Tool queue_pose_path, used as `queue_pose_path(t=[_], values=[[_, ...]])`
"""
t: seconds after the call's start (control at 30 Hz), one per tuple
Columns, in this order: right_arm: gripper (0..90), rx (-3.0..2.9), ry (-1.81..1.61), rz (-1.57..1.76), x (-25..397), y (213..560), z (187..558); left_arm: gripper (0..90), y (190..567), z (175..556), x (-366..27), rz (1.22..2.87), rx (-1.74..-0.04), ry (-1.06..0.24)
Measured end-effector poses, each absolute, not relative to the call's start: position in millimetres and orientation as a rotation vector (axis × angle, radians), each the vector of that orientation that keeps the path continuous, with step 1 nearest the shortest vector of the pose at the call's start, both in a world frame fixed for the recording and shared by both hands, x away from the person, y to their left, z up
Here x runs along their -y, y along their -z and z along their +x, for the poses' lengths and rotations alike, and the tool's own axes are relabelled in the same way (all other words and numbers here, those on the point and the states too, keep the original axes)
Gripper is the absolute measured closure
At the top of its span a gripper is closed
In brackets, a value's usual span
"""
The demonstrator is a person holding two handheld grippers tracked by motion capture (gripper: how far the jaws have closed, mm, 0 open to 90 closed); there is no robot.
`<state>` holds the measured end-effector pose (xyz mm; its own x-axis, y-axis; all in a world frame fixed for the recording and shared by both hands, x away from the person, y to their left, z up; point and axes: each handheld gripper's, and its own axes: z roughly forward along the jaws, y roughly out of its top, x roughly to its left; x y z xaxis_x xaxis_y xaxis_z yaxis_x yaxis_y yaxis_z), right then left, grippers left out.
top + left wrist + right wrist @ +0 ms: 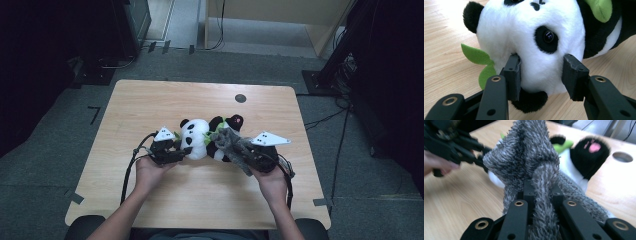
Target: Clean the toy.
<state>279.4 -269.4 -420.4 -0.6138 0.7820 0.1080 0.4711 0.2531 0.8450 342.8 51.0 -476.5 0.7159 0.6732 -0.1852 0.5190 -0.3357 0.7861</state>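
Our left claw [541, 75] pinches the panda [531, 37] head, jaws half open. Right claw [541, 192] is clamped on the grey cloth [529, 157]. Soft plush may slip out if we pull.

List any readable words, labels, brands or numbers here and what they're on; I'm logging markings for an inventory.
None can be read.
The panda plush, the grey fuzzy cloth and the wooden table carry no text.
The small dark marks on the hand-held grippers' grey plates are dots, not letters.
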Motion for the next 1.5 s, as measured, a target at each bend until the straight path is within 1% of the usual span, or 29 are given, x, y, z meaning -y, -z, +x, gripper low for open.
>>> queue_pose_path(t=[0.07, 0.37, 0.63, 0.7, 0.83, 1.1, 1.5], values=[[82.1, -2.188, -1.304, 1.153, 272, 426, 282, 53.9, 477, 343, -51, 2.011, -0.909, -0.216], [82.1, -2.150, -1.231, 1.213, 290, 428, 291, 53.7, 477, 342, -52, 2.012, -0.899, -0.219], [82.1, -2.084, -1.284, 1.196, 297, 404, 303, 55.1, 474, 341, -54, 2.016, -0.907, -0.230], [82.2, -2.080, -1.282, 1.196, 297, 403, 308, 55.4, 474, 342, -54, 2.014, -0.911, -0.231], [82.2, -2.070, -1.259, 1.235, 307, 408, 320, 55.3, 474, 342, -54, 2.009, -0.911, -0.227], [82.0, -2.046, -1.226, 1.296, 334, 419, 332, 54.8, 475, 343, -55, 2.004, -0.909, -0.216], [81.9, -1.983, -1.103, 1.419, 369, 439, 334, 54.3, 476, 343, -56, 2.004, -0.901, -0.213]])
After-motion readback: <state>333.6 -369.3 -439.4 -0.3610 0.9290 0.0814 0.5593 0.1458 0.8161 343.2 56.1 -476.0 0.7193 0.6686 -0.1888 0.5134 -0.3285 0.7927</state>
